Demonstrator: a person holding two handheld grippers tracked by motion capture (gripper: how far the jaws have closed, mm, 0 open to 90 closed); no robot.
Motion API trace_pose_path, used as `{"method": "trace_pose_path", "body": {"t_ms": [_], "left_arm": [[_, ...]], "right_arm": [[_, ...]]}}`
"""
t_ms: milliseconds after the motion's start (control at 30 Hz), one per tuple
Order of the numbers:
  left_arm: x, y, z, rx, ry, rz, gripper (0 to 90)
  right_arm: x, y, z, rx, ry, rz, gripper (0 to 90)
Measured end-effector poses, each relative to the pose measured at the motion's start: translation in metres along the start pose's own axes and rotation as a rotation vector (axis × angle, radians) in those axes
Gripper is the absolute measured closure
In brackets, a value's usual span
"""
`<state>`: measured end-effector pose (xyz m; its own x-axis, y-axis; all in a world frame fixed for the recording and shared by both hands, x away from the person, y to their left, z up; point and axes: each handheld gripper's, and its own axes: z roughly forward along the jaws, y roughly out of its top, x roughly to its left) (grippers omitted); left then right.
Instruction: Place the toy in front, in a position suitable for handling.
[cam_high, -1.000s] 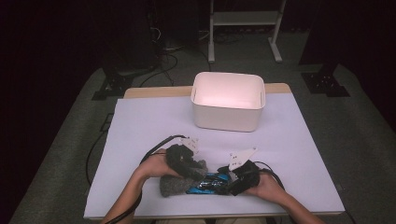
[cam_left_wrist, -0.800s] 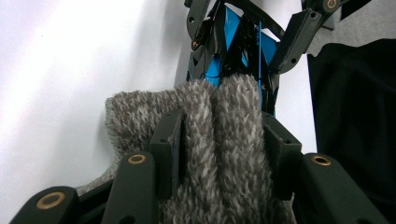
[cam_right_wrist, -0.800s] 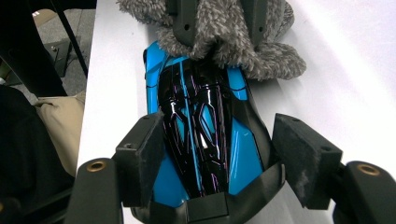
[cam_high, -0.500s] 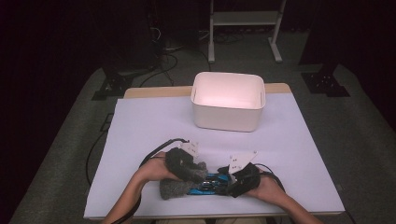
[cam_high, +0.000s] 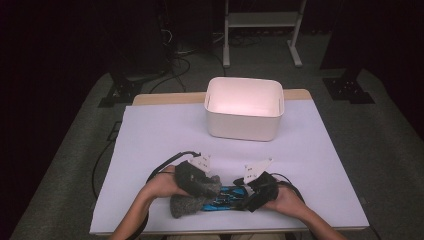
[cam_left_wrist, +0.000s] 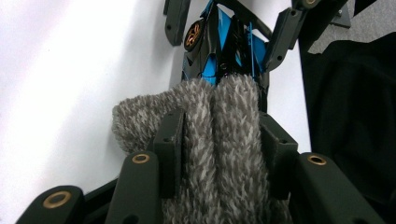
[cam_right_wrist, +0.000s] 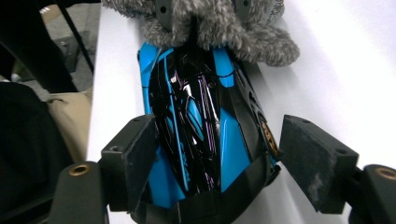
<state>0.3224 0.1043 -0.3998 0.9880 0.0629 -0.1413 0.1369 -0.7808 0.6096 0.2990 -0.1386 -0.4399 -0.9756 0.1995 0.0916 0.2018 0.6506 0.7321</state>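
Note:
A blue and black toy car (cam_high: 226, 196) lies near the table's front edge, its nose inside the mouth of a grey fuzzy sock (cam_high: 186, 205). My left gripper (cam_left_wrist: 223, 135) is shut on the sock (cam_left_wrist: 219, 116), both pads pressed into the pile, with the car (cam_left_wrist: 219, 51) just beyond. My right gripper (cam_right_wrist: 224, 149) straddles the car's (cam_right_wrist: 196, 121) rear. Its jaws have just been opening; the right pad (cam_right_wrist: 313, 154) stands off the car's side. In the high view the left gripper (cam_high: 206, 187) and right gripper (cam_high: 250, 200) face each other.
A white open bin (cam_high: 245, 127) stands at the back middle of the white table cover (cam_high: 160, 135). The person's dark clothing lies close beyond the front edge. A metal stand and cables are on the floor behind the table.
Both hands have kept their places at the front edge. The sock and the car lie as before, and the right gripper still sits over the car's rear.

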Motion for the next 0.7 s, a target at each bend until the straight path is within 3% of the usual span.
{"method": "trace_pose_path", "body": {"t_ms": [267, 700], "left_arm": [[-0.012, 0.0, -0.009, -0.038, -0.025, 0.034, 60.1], [-0.022, -0.001, -0.015, -0.062, -0.071, 0.058, 61.5]], "right_arm": [[0.003, 0.005, 0.005, 0.02, 0.074, 0.007, 28.2], [0.012, 0.01, 0.018, 0.056, 0.158, 0.0, 44.3]]}}
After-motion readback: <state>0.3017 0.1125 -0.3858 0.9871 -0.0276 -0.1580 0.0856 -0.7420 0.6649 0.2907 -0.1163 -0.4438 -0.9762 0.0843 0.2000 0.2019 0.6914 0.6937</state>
